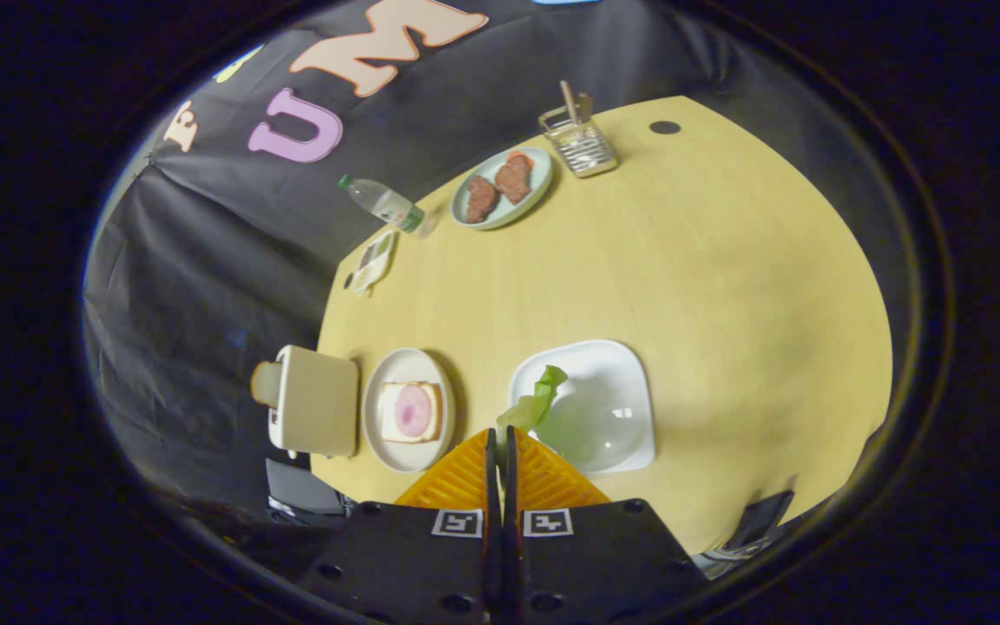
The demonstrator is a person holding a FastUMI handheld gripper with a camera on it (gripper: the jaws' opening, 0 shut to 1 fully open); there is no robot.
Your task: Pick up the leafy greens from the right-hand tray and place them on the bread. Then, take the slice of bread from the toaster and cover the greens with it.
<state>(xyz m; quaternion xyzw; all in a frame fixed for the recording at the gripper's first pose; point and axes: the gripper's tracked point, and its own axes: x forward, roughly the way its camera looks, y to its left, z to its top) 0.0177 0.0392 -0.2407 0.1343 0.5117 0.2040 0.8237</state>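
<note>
My gripper (501,434) is shut on the leafy greens (535,404), which hang from the fingertips above the white square tray (617,365). The greens stick out ahead of the tips, lifted off the tray. To the left of the fingers lies a round white plate (378,434) holding a slice of bread (411,411) topped with a pink round of ham. Farther left stands a cream toaster (318,401) with a slice of bread (264,383) poking out of its slot.
At the far side of the yellow wooden table (726,260) sit a pale green plate (535,187) with brown meat pieces, a wire utensil holder (580,143), a plastic bottle (383,204) and a small packet (374,260). A dark object (760,521) lies by the near right edge.
</note>
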